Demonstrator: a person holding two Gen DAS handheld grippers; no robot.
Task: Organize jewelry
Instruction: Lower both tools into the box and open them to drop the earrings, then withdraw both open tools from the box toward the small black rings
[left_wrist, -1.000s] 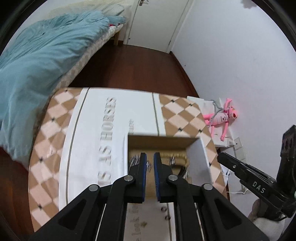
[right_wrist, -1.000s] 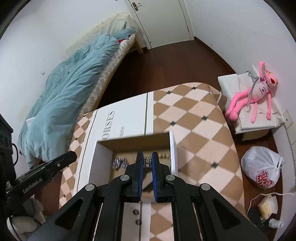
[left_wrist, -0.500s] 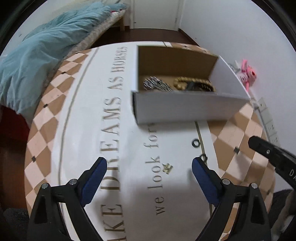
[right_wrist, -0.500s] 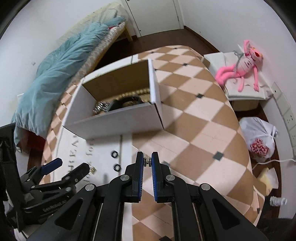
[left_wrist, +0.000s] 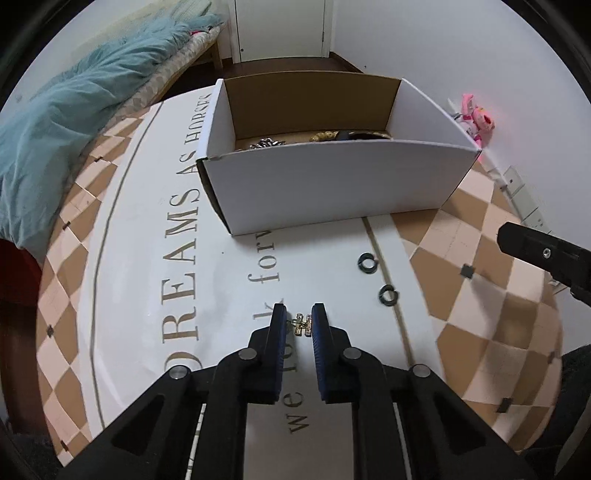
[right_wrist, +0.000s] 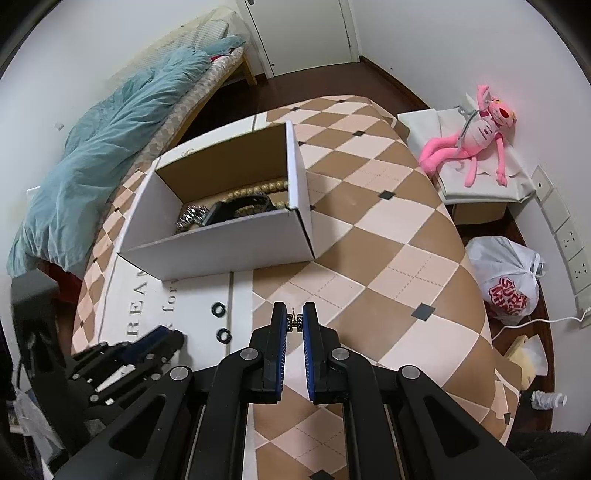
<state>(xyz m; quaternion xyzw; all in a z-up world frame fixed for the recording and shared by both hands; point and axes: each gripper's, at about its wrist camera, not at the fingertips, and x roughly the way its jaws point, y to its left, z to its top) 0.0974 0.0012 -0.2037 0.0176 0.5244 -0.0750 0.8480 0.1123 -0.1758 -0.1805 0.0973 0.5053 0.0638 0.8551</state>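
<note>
A white cardboard box (left_wrist: 332, 184) stands on the checkered tablecloth and holds beads, a silver chain and a dark band; it also shows in the right wrist view (right_wrist: 229, 243). My left gripper (left_wrist: 299, 325) is low over the cloth with its jaws closed around a small gold earring (left_wrist: 302, 325), touching it on both sides. My right gripper (right_wrist: 294, 322) is shut on a small gold earring (right_wrist: 294, 321) and holds it above the cloth, in front of the box. Two dark rings (left_wrist: 366, 263) (left_wrist: 388, 294) lie on the cloth between the grippers and the box.
The tablecloth (right_wrist: 388, 258) ends at a curved edge on the right. A pink plush toy (right_wrist: 476, 136) lies on a low white stand beside it. A white plastic bag (right_wrist: 506, 280) sits on the floor. A bed with a blue quilt (right_wrist: 110, 147) is on the left.
My left gripper went from shut above the box to wide open near the cloth, then closed around the gold earring. My right gripper stayed shut on its earring and drew back from the box.
</note>
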